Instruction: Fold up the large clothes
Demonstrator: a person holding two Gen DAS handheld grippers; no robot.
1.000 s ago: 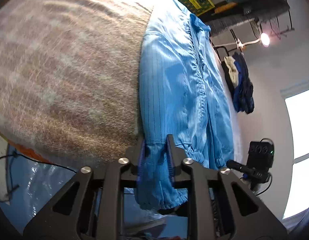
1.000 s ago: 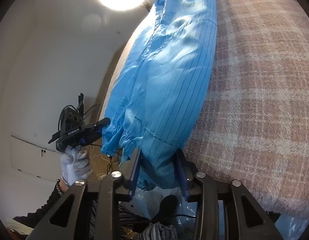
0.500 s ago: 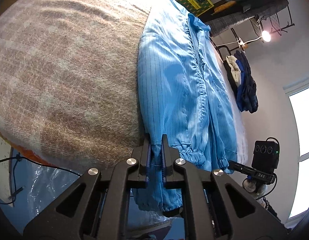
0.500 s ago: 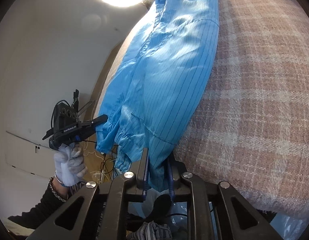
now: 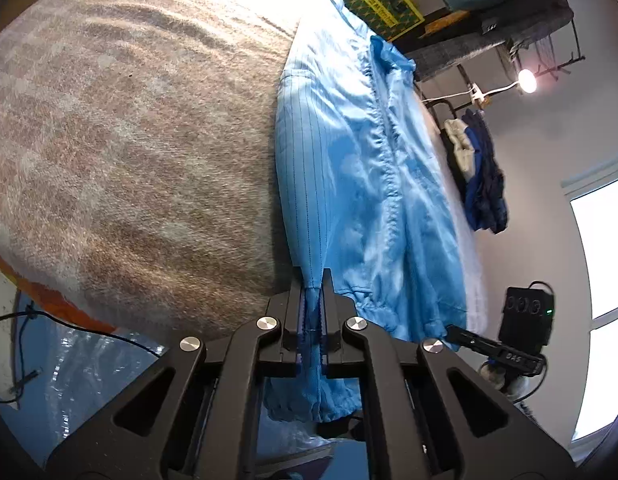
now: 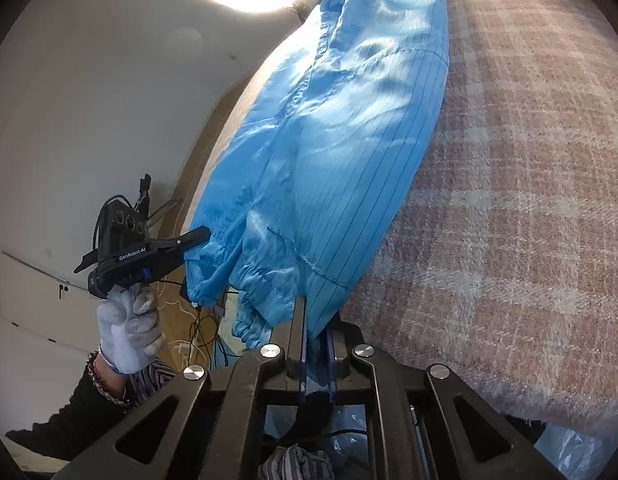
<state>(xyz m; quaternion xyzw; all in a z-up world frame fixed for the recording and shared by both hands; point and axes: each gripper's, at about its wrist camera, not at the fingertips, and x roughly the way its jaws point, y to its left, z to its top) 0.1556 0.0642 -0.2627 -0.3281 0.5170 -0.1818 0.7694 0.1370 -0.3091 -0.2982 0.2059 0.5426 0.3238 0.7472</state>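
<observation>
A large blue pinstriped garment (image 5: 361, 184) with elastic cuffs lies lengthwise on a plaid blanket (image 5: 129, 140), its near end hanging over the front edge. My left gripper (image 5: 313, 312) is shut on one bottom corner of the garment. My right gripper (image 6: 315, 336) is shut on the other bottom corner (image 6: 321, 292). In the right wrist view the left gripper (image 6: 189, 238) shows at the garment's far cuff, held by a gloved hand. In the left wrist view the right gripper (image 5: 461, 336) shows at the right.
The blanket (image 6: 509, 200) spreads wide beside the garment. A rack with hanging dark clothes (image 5: 481, 184) and a lamp (image 5: 527, 80) stands behind. A yellow-framed box (image 5: 381, 4) sits at the far end. Plastic sheeting (image 5: 77, 368) and cables lie on the floor below.
Both grippers have closed from open onto the garment's bottom corners. The fabric between them is now pulled straighter.
</observation>
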